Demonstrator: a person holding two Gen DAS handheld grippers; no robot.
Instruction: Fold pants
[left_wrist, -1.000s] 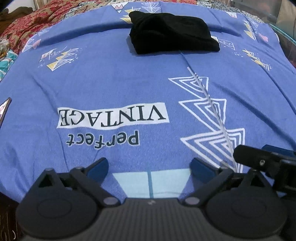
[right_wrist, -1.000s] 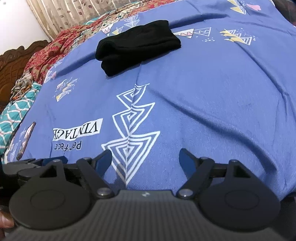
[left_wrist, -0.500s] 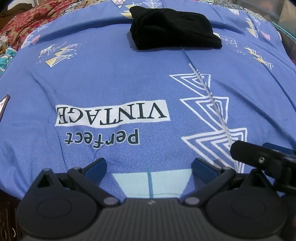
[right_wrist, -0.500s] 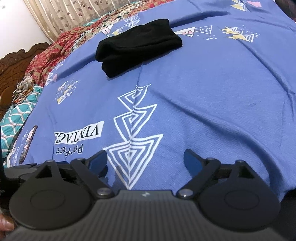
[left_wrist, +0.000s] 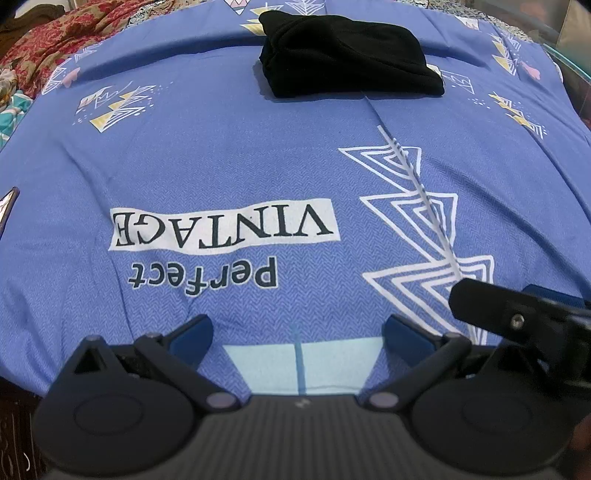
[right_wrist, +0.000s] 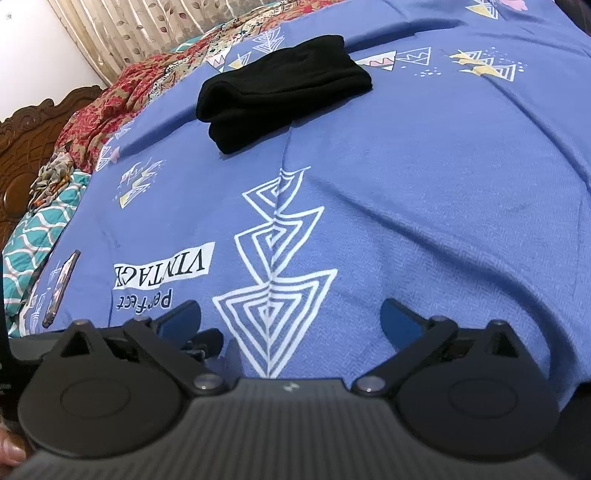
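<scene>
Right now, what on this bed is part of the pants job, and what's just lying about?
Job:
- black pants, folded into a bundle at the far side
- left gripper, open, holding nothing
- right gripper, open, holding nothing

Lying about:
- blue printed bedsheet
- phone near the sheet's edge
- red patterned blanket

A home bedroom: a bed spread with a blue printed bedsheet (right_wrist: 443, 184), a carved wooden headboard (right_wrist: 22, 147), patterned quilts (right_wrist: 122, 92) heaped alongside, and leaf-print curtains (right_wrist: 147, 26) against a white wall.

Bedspread (left_wrist: 221, 166) lies open — only folded pants (left_wrist: 347, 59) interrupt it.
</scene>
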